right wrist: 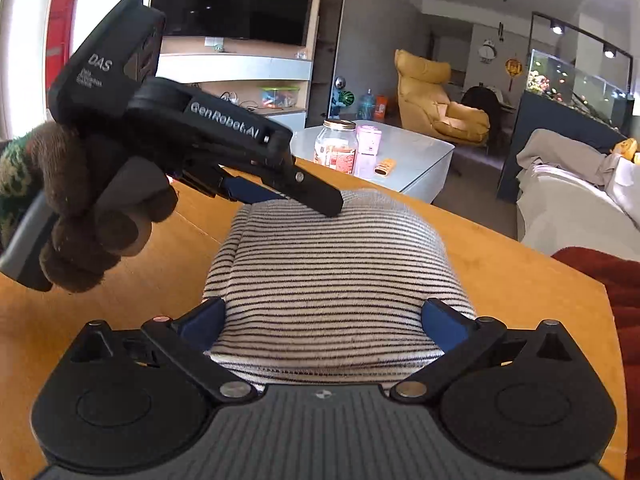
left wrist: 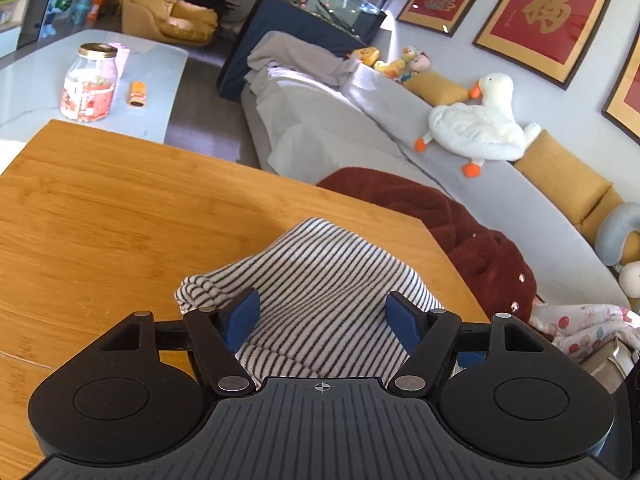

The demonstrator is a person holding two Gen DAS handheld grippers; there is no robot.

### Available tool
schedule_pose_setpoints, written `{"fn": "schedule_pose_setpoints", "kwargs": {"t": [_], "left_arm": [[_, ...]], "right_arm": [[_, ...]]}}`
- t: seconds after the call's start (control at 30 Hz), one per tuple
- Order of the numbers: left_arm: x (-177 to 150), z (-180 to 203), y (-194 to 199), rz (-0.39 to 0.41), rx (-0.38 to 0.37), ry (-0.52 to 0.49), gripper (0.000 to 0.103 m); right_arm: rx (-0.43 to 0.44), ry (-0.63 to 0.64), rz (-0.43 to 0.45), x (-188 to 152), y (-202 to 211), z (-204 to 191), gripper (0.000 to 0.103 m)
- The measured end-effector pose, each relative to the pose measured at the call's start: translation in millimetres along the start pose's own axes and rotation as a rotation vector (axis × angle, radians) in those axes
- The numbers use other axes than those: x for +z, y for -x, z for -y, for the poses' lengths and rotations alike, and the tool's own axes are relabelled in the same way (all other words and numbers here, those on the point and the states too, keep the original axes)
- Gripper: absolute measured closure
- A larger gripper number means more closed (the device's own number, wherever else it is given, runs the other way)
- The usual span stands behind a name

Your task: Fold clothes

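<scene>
Both the left gripper [left wrist: 324, 312] and right gripper [right wrist: 324, 318] are spread wide over the striped garment [right wrist: 332, 276], right gripper at six o'clock.

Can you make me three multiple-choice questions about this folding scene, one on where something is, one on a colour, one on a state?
1. Where does the striped garment lie?
A. on the wooden table
B. on the sofa
C. on the floor

2. What colour is the armchair at the back?
A. green
B. yellow
C. black

3. How do the right gripper jaws stand?
A. shut on the cloth
B. spread wide apart
C. out of view

Answers: 1 A, bare wood shows around the cloth on both sides. 2 B, its upholstery is plainly yellow. 3 B, the blue pads sit far apart with cloth between them; the left gripper is open too.
</scene>
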State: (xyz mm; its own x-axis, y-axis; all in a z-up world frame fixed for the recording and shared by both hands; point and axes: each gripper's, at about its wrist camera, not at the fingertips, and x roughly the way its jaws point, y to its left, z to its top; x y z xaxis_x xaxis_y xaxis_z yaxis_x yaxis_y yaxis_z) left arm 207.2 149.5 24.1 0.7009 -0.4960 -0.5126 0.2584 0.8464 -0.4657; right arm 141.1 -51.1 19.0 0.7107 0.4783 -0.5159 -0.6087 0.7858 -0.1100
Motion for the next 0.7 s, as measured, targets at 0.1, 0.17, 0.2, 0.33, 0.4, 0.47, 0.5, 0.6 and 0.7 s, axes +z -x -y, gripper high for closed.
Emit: {"fn": "schedule_pose_setpoints", "kwargs": {"t": [0.1, 0.17, 0.2, 0.33, 0.4, 0.47, 0.5, 0.6, 0.7], "left_arm": [[-1.9, 1.1, -1.8, 0.002, -0.003, -0.007, 0.024], [-2.7, 2.0, -2.5, 0.004, -0.002, -0.011, 0.023], [-3.0, 2.8, -2.5, 0.005, -0.001, -0.015, 0.023], [-3.1, 2.9, -2.3, 0.004, 0.002, -0.022, 0.022], [-2.8, 2.0, -2.0, 0.003, 0.0, -0.02, 0.022], [-3.3, 0.6, -1.6, 0.002, -0.002, -0.017, 0.022], [-3.2, 0.3, -1.6, 0.001, -0.003, -0.016, 0.022], [-2.3, 0.2, -2.5, 0.001, -0.007, -0.014, 0.022], [-2.3, 1.1, -3.0, 0.001, -0.009, -0.017, 0.021]], "right_arm": [[-0.015, -0.022, -0.001, -3.3, -3.8, -2.0, 0.0], [-0.024, -0.037, -0.002, -5.5, -6.4, -3.4, 0.0], [-0.028, -0.047, -0.003, -6.4, -7.4, -3.6, 0.0], [-0.021, -0.105, -0.045, -1.7, -5.5, 1.8, 0.0], [-0.005, -0.101, -0.072, 2.9, -5.3, 4.0, 0.0], [0.051, -0.151, -0.072, 12.3, 1.5, 18.0, 0.0], [0.092, -0.208, -0.057, 16.4, 10.0, 30.3, 0.0], [0.169, -0.402, -0.012, 25.0, 24.2, 76.5, 0.0], [0.175, -0.596, -0.046, 12.8, 14.2, 122.5, 0.0]]}}
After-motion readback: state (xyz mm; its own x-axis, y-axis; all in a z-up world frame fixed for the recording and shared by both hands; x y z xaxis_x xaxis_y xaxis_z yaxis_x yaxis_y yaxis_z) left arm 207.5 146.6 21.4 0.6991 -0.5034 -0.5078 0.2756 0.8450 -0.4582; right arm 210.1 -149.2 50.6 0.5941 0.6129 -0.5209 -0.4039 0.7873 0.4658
